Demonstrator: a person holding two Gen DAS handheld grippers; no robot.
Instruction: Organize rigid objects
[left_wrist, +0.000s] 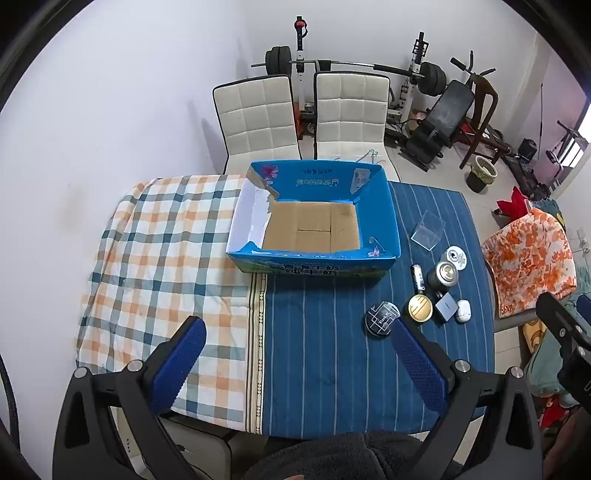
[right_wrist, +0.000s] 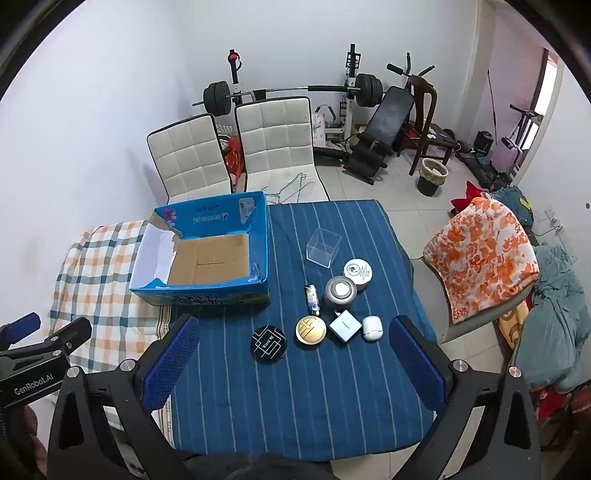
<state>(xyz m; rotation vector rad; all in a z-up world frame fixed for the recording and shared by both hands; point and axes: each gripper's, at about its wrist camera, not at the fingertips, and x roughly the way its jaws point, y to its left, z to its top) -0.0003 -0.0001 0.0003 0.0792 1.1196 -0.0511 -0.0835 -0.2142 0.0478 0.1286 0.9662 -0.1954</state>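
White walls enclose a room where a table is spread with a blue striped cloth (right_wrist: 295, 387) on the right and a checked cloth (left_wrist: 166, 258) on the left. Your left gripper (left_wrist: 299, 369) hovers above the near edge of the table, its blue-padded fingers spread wide with nothing between them. Your right gripper (right_wrist: 295, 369) is held the same way further right, jaws apart and empty, above the blue cloth.

An open blue cardboard box (right_wrist: 258, 243) sits at the far middle of the table, its brown floor bare. Printed characters run along its near wall, too distorted to read.

To the right of the box lies a cluster of small items: a clear plastic cube (right_wrist: 324, 246) furthest away, a white round tin (right_wrist: 357, 272), a grey metal can (right_wrist: 340, 291), a small tube (right_wrist: 312, 299), a gold round tin (right_wrist: 310, 331), a white square box (right_wrist: 344, 326), a white earbud case (right_wrist: 372, 327) and, nearest, a black round tin (right_wrist: 269, 344) reading "Blank ME". Other labels are too small to read.

"GenRobot.AI" is printed on the left gripper's body. Two white chairs (right_wrist: 273, 140) and a weight bench (right_wrist: 384, 125) stand beyond the table.
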